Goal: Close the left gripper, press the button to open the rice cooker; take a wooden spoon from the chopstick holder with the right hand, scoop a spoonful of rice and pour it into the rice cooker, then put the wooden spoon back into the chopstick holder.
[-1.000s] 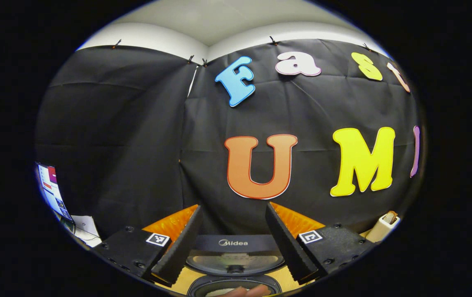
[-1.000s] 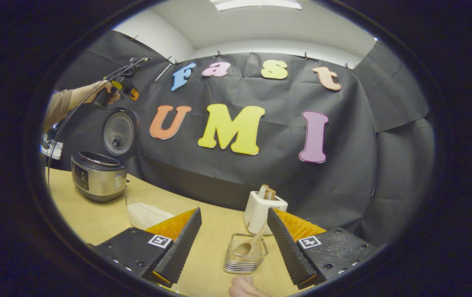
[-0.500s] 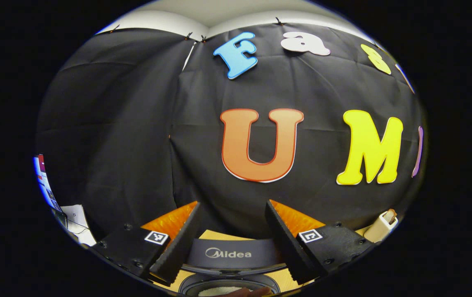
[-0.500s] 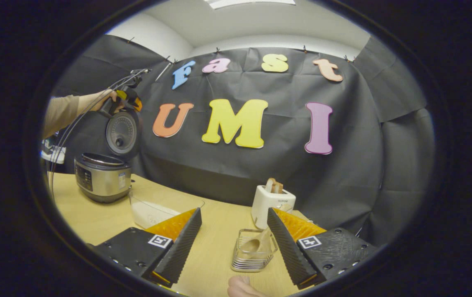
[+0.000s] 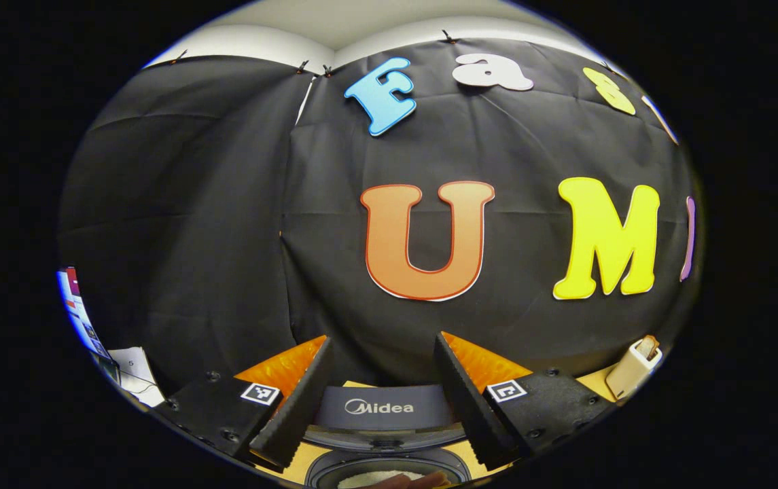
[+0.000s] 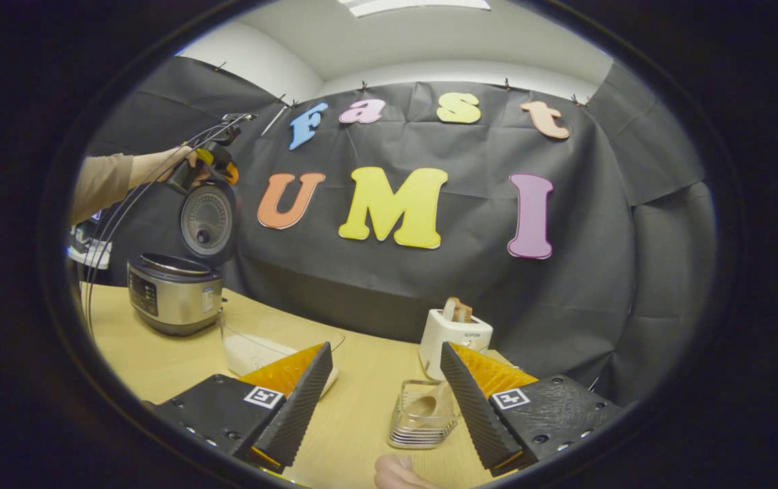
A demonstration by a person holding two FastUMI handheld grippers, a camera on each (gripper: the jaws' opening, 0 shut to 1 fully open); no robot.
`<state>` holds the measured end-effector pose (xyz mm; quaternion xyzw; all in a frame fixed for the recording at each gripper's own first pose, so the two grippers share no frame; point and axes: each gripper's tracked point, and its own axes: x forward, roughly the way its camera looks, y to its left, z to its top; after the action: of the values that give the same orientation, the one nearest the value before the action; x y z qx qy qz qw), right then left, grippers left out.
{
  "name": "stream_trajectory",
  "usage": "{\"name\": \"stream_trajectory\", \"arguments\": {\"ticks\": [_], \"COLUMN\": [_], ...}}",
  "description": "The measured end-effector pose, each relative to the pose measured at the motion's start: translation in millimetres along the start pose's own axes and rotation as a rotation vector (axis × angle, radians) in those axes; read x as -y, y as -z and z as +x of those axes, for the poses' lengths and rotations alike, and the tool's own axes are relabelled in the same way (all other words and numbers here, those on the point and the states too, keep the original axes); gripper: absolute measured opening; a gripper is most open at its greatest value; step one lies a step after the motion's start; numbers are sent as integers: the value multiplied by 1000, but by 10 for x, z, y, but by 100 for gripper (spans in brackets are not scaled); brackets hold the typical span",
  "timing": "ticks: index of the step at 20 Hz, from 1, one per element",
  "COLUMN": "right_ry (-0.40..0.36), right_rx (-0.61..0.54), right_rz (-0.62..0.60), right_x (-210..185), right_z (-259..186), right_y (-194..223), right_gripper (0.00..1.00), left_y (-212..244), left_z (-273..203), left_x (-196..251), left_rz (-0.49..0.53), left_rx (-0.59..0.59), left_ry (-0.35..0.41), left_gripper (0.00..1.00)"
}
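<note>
Left tongs (image 5: 382, 397) are spread wide with nothing between the fingers; they hang just above the raised lid (image 5: 383, 409) of the rice cooker, pointed at the black cloth wall. Right below the lid you can see the rim of the open pot (image 5: 389, 467) with something pale inside, and a bit of fingertip at the very bottom edge.

From the right gripper view you get the bigger picture: the left tongs (image 6: 215, 157) are up high, held by a hand (image 6: 181, 163) with a beige sleeve (image 6: 100, 185), sitting right at the top edge of the upright lid. Can't tell if they're touching it. Cables trail down from them. The rice cooker (image 6: 172, 293) itself stands open at the far left of the tabletop (image 6: 157, 356).

Right tongs (image 6: 382, 397) are also wide apart and empty, hovering low over the tabletop. Just ahead between the fingers there's a small clear dish (image 6: 422, 424) with a wooden spoon (image 6: 429, 406) lying in it. Behind that is the white chopstick holder (image 6: 453, 336) with wooden handles poking out the top. A clear container of rice (image 6: 263, 346) sits between the cooker and the left finger.
</note>
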<state>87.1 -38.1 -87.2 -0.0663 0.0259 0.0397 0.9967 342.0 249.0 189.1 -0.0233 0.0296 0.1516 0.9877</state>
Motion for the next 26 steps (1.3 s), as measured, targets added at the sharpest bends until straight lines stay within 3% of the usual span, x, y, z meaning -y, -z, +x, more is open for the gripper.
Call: {"name": "stream_trajectory", "arguments": {"ticks": [4,5,6,11,20,26], "right_ry": [-2,-5,-4,-3,-18,-47], "right_rx": [17,14,10,17,131,221], "right_rz": [7,15,21,8,49,73], "right_x": [22,24,40,72,82,-57], "right_z": [-20,-17,-10,-39,-433,-771], "right_y": [-61,-58,-47,-111,-695,-1133], "right_gripper": [97,97,97,95,97,95], "left_y": [-48,4,76,176,566,1312], "left_z": [128,179,220,156,-676,-1259], "left_x": [-4,-29,-34,-52,49,194], "left_rz": [-43,-39,-35,4,13,16], "left_rx": [-7,-19,-36,-59,-130,-285], "left_ry": [1,-8,-14,-25,24,98], "left_gripper": [94,88,94,93,94,95]}}
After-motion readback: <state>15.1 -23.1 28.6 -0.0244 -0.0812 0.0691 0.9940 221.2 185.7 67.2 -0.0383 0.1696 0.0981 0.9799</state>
